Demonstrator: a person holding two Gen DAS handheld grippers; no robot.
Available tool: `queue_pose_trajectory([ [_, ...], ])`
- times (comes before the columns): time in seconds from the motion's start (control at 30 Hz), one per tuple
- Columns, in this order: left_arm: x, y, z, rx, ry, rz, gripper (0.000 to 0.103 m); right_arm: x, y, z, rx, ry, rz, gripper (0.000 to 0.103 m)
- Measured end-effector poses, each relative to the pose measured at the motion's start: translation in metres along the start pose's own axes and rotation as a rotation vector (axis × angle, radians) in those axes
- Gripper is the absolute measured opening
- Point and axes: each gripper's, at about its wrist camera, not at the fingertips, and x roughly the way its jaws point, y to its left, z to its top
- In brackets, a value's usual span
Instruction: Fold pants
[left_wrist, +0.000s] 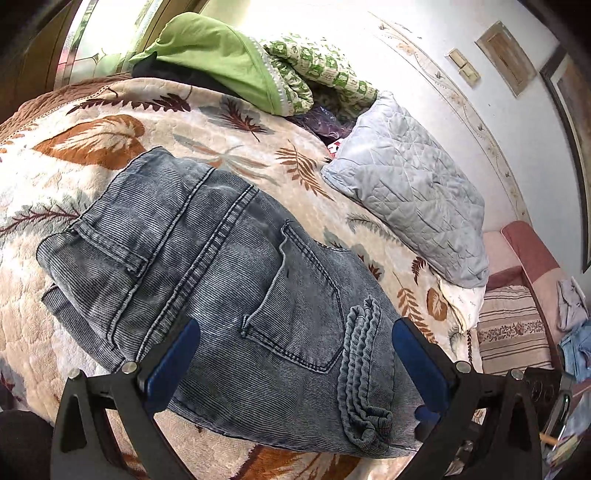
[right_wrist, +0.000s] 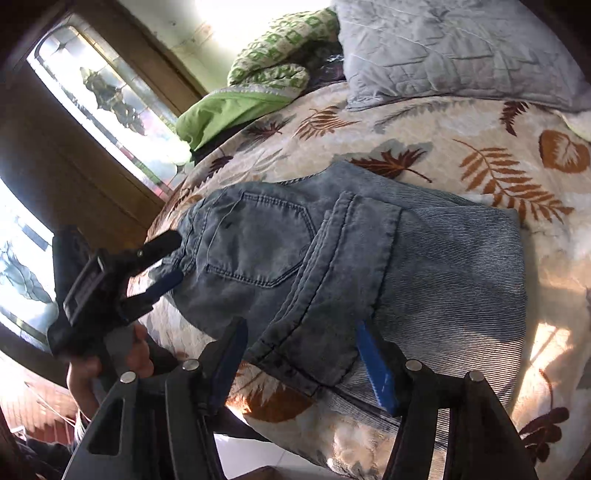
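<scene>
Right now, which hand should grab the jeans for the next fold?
Probably the left. In the right wrist view the left gripper is right at the jeans' waistband edge, fingers open around it. The right gripper hangs open above the middle of the folded stack, with no edge between its fingers.

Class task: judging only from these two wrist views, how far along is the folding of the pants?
Done: the jeans lie as a compact folded bundle on the leaf-print blanket, back pocket up. In hand: nothing; the left hand-held gripper and right hand-held gripper are both open, clear of the cloth. Left: perhaps one more fold or tidying.
</scene>
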Motion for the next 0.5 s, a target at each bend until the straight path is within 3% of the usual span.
queue_pose_trajectory([
  [0.17,-0.003,0.001,-0.004,0.010,0.002,0.008,0.103,0.029,0.023,-0.007,-0.114,0.031,-0.059,0.038],
  [0.27,-0.006,0.006,-0.006,0.011,0.006,0.015,0.103,0.048,0.020,-0.009,-0.111,0.086,-0.057,0.015],
  [0.4,-0.008,0.007,-0.006,0.013,-0.002,0.024,0.103,0.023,0.032,-0.015,-0.145,0.019,-0.053,0.013],
  [0.5,-0.005,-0.001,-0.007,0.029,0.009,0.020,0.103,0.035,0.030,-0.022,-0.151,0.050,-0.038,0.013],
])
